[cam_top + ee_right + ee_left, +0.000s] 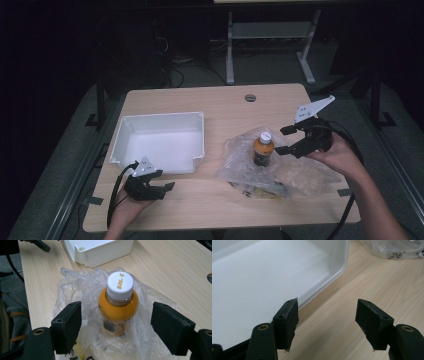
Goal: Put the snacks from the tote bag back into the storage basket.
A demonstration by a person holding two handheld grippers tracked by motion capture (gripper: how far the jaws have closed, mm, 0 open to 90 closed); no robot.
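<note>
high view: a light wooden counter (210,107) is seen from above, with a white tray (160,142) set on its left half and a crumpled clear plastic bag (280,172) spread on its right half. an orange drink bottle (263,148) with a white cap is stood upright on the bag. the left hand-held gripper (167,187) is held low near the counter's front edge, just in front of the tray's near wall, with its jaws spread and nothing between them. in the left gripper view, the tray's rim (337,272) is seen just beyond the left jaw, bare wood is seen between the jaws, and a corner of the bag (392,250) is seen at the top right. the right hand-held gripper (283,140) is held above the counter just to the right of the bottle, its jaws spread wide and pointed toward the bottle. in the right gripper view, the bottle (118,307) is seen between the two open jaws but apart from both pads, with the bag (82,290) crumpled around its base and the tray (100,251) farther off.
</note>
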